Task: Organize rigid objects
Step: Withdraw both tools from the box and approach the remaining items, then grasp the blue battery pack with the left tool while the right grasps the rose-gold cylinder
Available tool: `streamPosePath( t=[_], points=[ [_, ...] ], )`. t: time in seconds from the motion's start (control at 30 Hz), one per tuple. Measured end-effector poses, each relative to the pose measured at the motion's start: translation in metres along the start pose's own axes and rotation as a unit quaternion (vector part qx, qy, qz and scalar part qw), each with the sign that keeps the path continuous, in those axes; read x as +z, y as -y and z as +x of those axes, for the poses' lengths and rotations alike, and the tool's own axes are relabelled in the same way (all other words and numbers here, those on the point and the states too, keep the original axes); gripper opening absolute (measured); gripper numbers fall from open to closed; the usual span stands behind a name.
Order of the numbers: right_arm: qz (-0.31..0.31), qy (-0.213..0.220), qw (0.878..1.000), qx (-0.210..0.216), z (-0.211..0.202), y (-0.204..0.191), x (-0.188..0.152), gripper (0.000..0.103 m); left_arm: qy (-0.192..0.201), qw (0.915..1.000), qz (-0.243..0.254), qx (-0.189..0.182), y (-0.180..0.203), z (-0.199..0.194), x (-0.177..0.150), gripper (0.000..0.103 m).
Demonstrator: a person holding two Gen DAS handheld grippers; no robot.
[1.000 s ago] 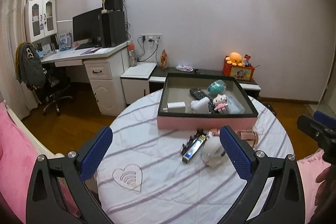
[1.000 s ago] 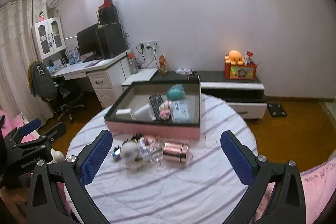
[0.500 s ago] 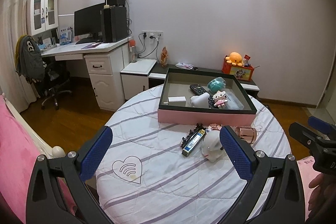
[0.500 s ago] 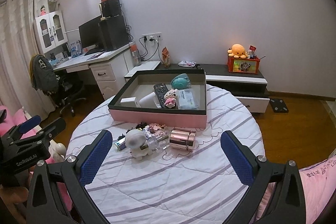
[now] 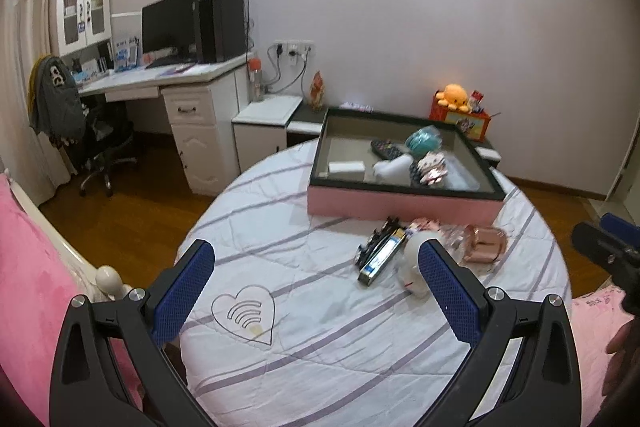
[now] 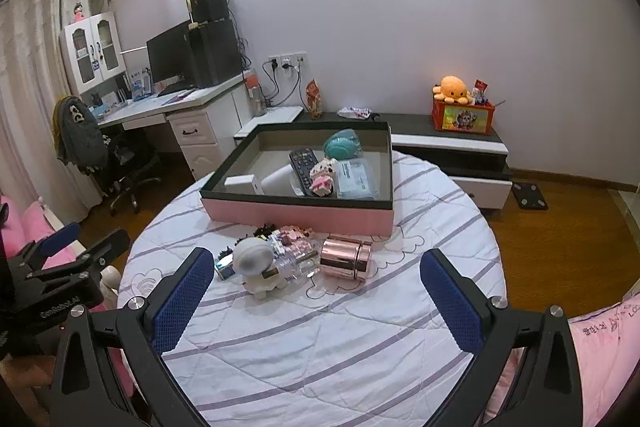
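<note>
Left gripper (image 5: 316,279) and right gripper (image 6: 316,287): both spread wide, holding nothing, above the round tabletop (image 6: 320,347). Loose items, including a rose-gold canister (image 6: 346,255), lie just before the pink tray (image 6: 298,213).

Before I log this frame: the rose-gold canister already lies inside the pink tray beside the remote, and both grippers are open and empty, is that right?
Not quite. The rose-gold canister lies on the table in front of the pink tray, not inside it, as the right wrist view shows. The remote is in the tray, and the left gripper and right gripper are open and empty.
</note>
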State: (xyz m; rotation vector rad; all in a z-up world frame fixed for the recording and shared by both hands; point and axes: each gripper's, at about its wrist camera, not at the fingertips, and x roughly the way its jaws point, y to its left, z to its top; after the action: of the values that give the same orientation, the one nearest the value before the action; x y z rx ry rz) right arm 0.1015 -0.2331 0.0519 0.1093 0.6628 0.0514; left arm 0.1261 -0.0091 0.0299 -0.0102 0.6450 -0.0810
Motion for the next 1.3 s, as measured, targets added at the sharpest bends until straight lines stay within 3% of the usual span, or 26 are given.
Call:
streamPosePath(
  t=[0.3, 0.63, 0.87, 1.0, 1.17, 1.23, 1.3],
  points=[
    [0.014, -0.035, 0.999, -0.007, 0.033, 0.014, -0.006, 0.103, -0.039, 0.9987, 0.034, 0.004, 0.011, 0.049, -0.018, 0.103],
    [0.031, -0.084, 0.996, -0.017, 0.088, 0.030, -0.015, 0.103, -0.075, 0.9946, 0.069, -0.018, 0.027, 0.108, -0.028, 0.103],
    [0.031, -0.102, 0.994, -0.014, 0.113, 0.032, -0.014, 0.102, -0.099, 0.9920, 0.061, -0.050, 0.033, 0.135, -0.026, 0.099],
    [0.038, -0.110, 0.993, -0.014, 0.126, 0.036, -0.013, 0.097, -0.132, 0.9867, 0.039, -0.086, 0.036, 0.150, -0.032, 0.077],
    [0.046, -0.121, 0.992, -0.006, 0.138, 0.039, -0.015, 0.093, -0.135, 0.9850, 0.021, -0.106, 0.035, 0.154, -0.033, 0.056],
    [0.049, -0.124, 0.991, -0.002, 0.143, 0.040, -0.017, 0.090, -0.137, 0.9828, 0.017, -0.123, 0.035, 0.155, -0.031, 0.040],
    [0.052, -0.126, 0.991, -0.002, 0.146, 0.041, -0.017, 0.082, -0.139, 0.9823, 0.024, -0.123, 0.038, 0.155, -0.030, 0.040]
  ],
)
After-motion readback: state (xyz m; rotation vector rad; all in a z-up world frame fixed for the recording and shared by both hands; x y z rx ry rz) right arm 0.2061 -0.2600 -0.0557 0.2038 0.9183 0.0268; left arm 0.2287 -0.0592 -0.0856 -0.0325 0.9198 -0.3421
